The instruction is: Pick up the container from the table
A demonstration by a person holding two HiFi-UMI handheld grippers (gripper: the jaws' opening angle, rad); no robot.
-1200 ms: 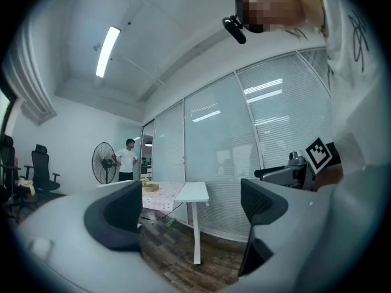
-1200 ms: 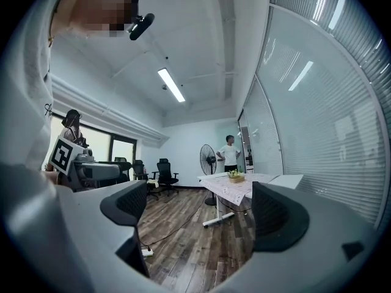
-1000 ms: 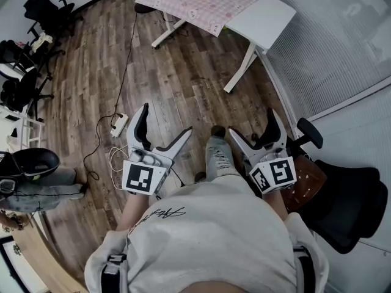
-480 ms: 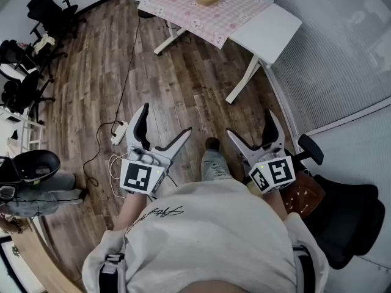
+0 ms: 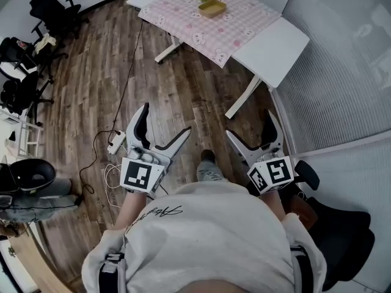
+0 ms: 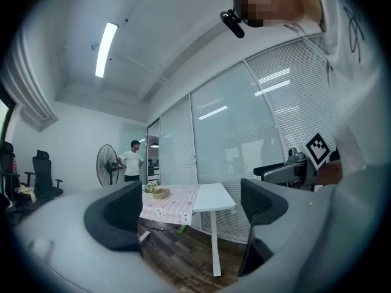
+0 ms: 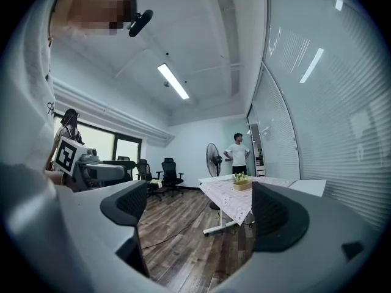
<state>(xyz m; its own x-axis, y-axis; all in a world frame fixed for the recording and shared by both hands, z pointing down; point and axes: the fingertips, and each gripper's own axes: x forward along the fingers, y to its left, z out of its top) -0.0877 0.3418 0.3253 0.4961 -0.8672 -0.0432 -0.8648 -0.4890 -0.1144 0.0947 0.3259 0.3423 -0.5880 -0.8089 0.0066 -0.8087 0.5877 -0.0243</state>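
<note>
Surface has been brought closer — left tongs and right tongs held wide, empty. Container looks light, rigid; best pinched at the rim.
</note>
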